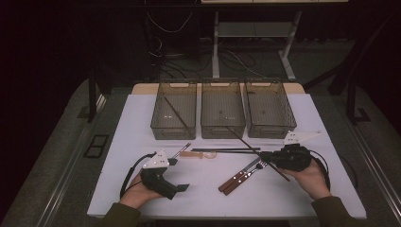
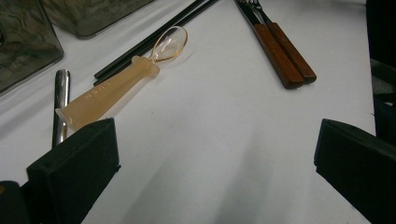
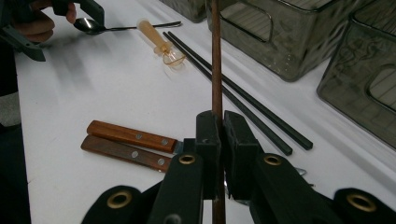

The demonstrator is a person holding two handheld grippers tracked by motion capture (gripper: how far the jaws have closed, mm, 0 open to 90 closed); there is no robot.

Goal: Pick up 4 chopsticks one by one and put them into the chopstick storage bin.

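**Right jaws clamped on brown chopstick, left jaws apart**

Right gripper [image 3: 217, 135] at right of white table [image 1: 142, 123], jaws pressed together on a brown chopstick [image 3: 216, 56], stick pointing toward the middle bin [image 1: 222, 113] of three clear ones. Left gripper [image 2: 210, 163] low over the table at near left, jaws wide apart, nothing between. Ahead of it: amber plastic spoon [image 2: 116, 84], metal spoon [image 2: 60, 105], pair of black chopsticks [image 2: 149, 39]. Two wooden-handled utensils [image 3: 128, 142] flat just beside right gripper. One more chopstick [image 1: 177, 113] inside left bin [image 1: 174, 109].
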